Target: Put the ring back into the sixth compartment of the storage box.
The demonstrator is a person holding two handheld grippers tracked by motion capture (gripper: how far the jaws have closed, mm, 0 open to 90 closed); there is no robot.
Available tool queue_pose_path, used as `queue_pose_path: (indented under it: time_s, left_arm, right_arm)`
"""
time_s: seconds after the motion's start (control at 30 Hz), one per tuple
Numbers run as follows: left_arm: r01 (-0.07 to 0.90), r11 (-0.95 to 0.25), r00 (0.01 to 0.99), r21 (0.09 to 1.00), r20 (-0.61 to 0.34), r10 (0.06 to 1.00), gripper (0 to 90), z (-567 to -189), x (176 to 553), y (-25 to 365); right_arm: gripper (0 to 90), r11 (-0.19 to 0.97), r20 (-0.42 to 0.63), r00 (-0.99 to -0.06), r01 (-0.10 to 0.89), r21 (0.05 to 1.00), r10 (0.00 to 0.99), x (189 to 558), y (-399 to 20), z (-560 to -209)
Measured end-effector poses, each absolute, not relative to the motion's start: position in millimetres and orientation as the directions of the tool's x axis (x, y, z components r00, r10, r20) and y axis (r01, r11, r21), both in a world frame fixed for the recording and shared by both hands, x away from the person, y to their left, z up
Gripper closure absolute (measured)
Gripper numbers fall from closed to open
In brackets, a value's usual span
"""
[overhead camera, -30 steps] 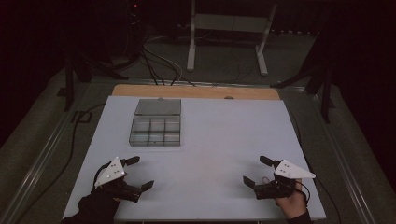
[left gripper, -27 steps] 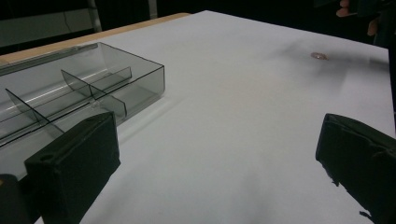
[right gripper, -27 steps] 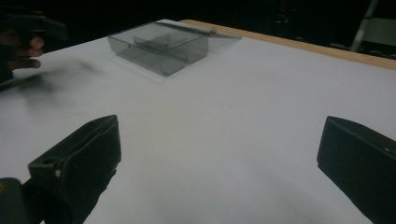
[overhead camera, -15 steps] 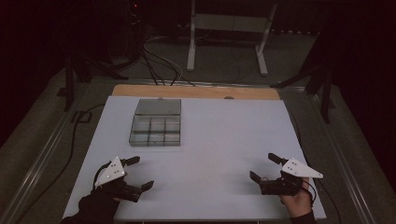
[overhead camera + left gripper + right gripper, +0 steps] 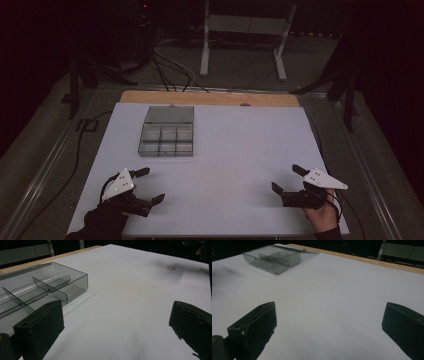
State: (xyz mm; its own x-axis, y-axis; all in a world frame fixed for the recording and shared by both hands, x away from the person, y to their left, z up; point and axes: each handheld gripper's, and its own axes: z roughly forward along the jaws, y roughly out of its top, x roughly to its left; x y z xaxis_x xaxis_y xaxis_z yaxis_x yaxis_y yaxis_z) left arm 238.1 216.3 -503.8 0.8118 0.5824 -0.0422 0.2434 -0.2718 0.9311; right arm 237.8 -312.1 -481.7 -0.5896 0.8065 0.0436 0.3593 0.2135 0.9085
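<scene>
Shifting rt gripper [image 5: 291,181] further right vs earlier; left gripper [image 5: 150,185] unchanged.

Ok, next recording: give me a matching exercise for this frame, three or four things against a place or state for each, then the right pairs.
Things:
1. left gripper
2. right gripper
3. clear divided box
4. wooden strip

Places or states:
A. along the table's far edge
B. open, at the near right corner of the white sheet
C. far left part of the sheet, lid open
D. open, at the near left corner

Pairs: 1-D, 2-B, 3-C, 4-A
</scene>
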Motion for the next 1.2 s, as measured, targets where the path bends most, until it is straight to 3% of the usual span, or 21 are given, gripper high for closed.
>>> queue_pose_path:
  time_s: [0.43, 0.93, 1.0, 1.2]
  left_arm:
    - [0.247, -0.265, 0.811, 0.932, -0.049, 0.583, 0.7, -504, 238, 217]
    - [0.25, -0.257, 0.811, 0.934, -0.057, 0.582, 0.7, -503, 238, 217]
    - [0.25, -0.257, 0.812, 0.933, -0.057, 0.582, 0.7, -503, 238, 217]
    - [0.251, -0.256, 0.81, 0.933, -0.058, 0.583, 0.7, -503, 238, 218]
  right_arm:
    - [0.0, 0.157, 0.099, -0.473, 0.471, 0.868, 0.875, 242, -330, -485]
    - [0.0, 0.215, 0.092, -0.441, 0.596, 0.773, 0.893, 244, -328, -498]
    - [5.3, 0.209, 0.106, -0.434, 0.617, 0.759, 0.895, 244, -329, -498]
    - [7.8, 0.223, 0.09, -0.416, 0.644, 0.732, 0.905, 245, -330, -500]
